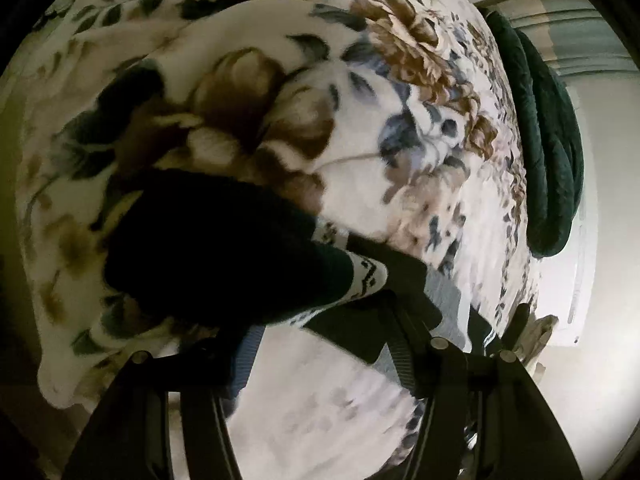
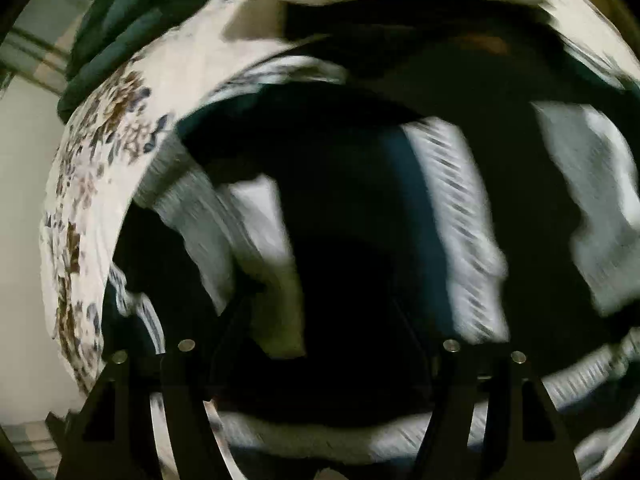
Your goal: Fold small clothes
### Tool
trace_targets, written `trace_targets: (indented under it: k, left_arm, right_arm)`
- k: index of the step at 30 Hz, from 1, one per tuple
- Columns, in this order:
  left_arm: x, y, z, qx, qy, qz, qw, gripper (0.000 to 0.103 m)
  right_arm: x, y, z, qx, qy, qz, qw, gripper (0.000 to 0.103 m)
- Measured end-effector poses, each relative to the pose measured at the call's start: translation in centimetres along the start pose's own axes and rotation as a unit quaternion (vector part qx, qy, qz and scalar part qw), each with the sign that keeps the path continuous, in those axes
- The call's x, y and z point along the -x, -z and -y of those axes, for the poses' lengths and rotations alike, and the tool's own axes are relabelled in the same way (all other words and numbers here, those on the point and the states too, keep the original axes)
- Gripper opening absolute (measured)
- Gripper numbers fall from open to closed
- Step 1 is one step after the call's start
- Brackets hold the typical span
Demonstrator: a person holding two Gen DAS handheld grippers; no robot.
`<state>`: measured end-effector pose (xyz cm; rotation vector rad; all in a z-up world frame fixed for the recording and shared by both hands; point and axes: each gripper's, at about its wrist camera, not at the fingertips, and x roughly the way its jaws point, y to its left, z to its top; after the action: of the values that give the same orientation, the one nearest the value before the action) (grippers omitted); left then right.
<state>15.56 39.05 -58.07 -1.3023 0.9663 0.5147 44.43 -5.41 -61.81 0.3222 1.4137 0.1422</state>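
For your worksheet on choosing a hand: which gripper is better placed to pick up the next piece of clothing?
Right, probably. The right gripper stands open directly over the pile of dark and grey clothes. The left gripper is open beside a single dark sock lying on the floral blanket.

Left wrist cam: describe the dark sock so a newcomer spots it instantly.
Start from the floral blanket filling the view. Low and left on it lies the dark sock, just ahead of the gripper fingers. Only it has a white patterned band.
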Motion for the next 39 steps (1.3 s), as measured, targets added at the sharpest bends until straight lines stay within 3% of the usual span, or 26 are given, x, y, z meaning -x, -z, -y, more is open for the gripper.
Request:
trace_targets:
  k: [3,7,12,20,24,26,27,28,31,34,39]
  left_arm:
    - [1.0,0.7,-0.7,0.003,-0.016,0.002,0.9999,0.055]
    - [2.0,1.6,-1.6,0.009,-0.025,0.005,0.9996,0.055]
    - [1.5,2.2,-1.9,0.021,-0.003,-0.007,0.9998,0.055]
    - [0.5,0.1,-2.4,0.105,0.08,0.025,0.9909,0.055]
    - [0.1,-1.5,-1.8,0.105,0.068,0.053,0.9908,0.055]
    - [-0.2,-2.4,-1.7,0.104,0.046,0.078,0.9905,0.051]
    - [-0.1,-2.6,-1.5,0.1,0.035,0.09,0.9903,0.032]
    - [-0.1,-2.9,-1.1,0.088,0.016,0.097,0.9912,0.006]
    - [0.8,-3.1,1.8,0.021,-0.016,0.121,0.9923,0.005]
    - [2.4,-2.2,6.2,-0.066,-0.039,0.144,0.9866,0.005]
    - [4.5,1.9,16.1,-0.217,-0.047,0.165,0.961,0.005]
  right_arm:
    - [-1.6,0.3,-4.6,0.071,-0.039,-0.026,0.996,0.074]
    - [-1.1,2.5,-7.8,0.137,-0.039,-0.032,0.989,0.075]
    - [1.7,3.0,-2.7,0.07,-0.059,-0.029,0.995,0.075]
    - [4.0,5.3,6.5,-0.043,-0.005,-0.019,0.999,0.075]
    - [3.6,6.0,8.2,-0.066,0.024,-0.022,0.997,0.075]
    - [3.4,6.2,8.5,-0.071,0.027,-0.021,0.997,0.075]
    - [3.4,6.2,8.5,-0.072,0.03,-0.021,0.997,0.075]
    - [3.5,6.2,8.5,-0.072,0.031,-0.019,0.997,0.075]
    - [4.2,6.3,8.4,-0.068,0.037,-0.013,0.997,0.075]
    - [5.6,6.2,9.4,-0.069,0.04,-0.005,0.997,0.075]
    - [8.1,6.1,13.1,-0.099,0.024,0.002,0.995,0.075]
